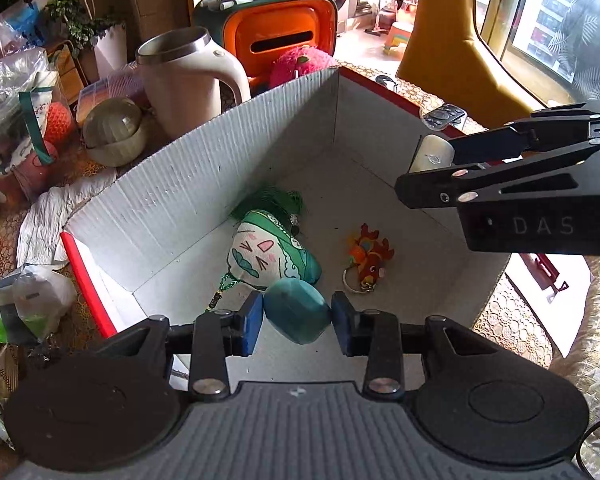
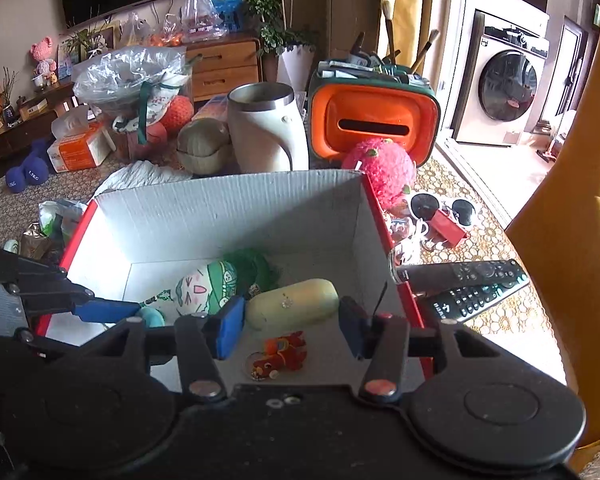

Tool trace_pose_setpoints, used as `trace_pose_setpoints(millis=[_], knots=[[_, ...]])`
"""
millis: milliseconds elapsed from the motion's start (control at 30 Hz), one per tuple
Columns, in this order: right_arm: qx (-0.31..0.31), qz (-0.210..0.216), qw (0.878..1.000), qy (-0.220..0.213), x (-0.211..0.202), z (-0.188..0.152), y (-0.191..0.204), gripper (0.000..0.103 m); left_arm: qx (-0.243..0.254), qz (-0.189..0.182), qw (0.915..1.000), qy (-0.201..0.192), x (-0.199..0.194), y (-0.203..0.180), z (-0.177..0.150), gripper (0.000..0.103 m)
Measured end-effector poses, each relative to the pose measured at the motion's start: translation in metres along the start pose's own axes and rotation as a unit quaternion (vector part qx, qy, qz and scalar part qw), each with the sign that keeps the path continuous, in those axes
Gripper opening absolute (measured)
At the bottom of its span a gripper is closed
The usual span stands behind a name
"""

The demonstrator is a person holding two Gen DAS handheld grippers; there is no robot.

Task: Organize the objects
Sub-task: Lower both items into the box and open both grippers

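Two grippers over box (image 1: pixel 204 184): left gripper (image 1: pixel 298 322) clamps teal pouch (image 1: pixel 298 316) between pads, right gripper (image 2: pixel 292 320) pinches cream case (image 2: pixel 292 304) at one end. Pouch looks soft, light; case rigid, smooth, likelier to slip; mid-body hold safer.

Daylight is pouring in from the window (image 1: pixel 556 20) on my right, blowing out the glass and the floor (image 2: pixel 496 168) by the balcony door. The cardboard box (image 1: pixel 204 168) is catching it evenly, its inner walls staying soft grey. Both fisheye views are bending straight edges and darkening at the corners. Focus is holding sharp; distant clutter is looking slightly soft.
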State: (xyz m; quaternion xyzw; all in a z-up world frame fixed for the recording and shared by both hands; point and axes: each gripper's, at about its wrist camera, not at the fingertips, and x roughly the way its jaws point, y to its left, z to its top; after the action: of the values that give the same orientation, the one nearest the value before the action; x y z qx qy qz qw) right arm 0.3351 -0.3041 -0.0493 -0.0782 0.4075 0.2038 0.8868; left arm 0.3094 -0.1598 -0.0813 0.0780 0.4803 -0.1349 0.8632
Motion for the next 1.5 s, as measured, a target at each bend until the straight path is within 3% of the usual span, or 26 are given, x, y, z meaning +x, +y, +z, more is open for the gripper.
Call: trace_pose_setpoints(millis=[367, 700, 900, 1033, 1167, 1500], knots=[[0.009, -0.001, 0.994, 0.105, 0.072, 0.013, 0.005, 0.050, 0.001, 0.012, 0.9968, 0.079, 0.050, -0.002, 0.013, 0.036], [0.020, 0.000, 0.986, 0.168, 0.097, 0.012, 0.001, 0.051, -0.002, 0.006, 0.9877, 0.157, 0.078, 0.001, 0.016, 0.037], [0.027, -0.001, 0.984, 0.174, 0.099, 0.014, -0.001, 0.056, 0.000, 0.003, 0.9868, 0.162, 0.079, 0.001, 0.016, 0.039], [0.023, -0.003, 0.986, 0.167, 0.096, 0.016, 0.001, 0.062, -0.001, 0.009, 0.9865, 0.163, 0.078, 0.001, 0.014, 0.049], [0.027, -0.004, 0.987, 0.160, 0.091, 0.017, 0.001, 0.062, 0.002, 0.009, 0.9888, 0.149, 0.069, 0.001, 0.012, 0.056], [0.030, -0.005, 0.990, 0.135, 0.058, 0.020, 0.012, 0.063, -0.008, 0.006, 0.9946, 0.103, 0.023, 0.005, 0.008, 0.058]])
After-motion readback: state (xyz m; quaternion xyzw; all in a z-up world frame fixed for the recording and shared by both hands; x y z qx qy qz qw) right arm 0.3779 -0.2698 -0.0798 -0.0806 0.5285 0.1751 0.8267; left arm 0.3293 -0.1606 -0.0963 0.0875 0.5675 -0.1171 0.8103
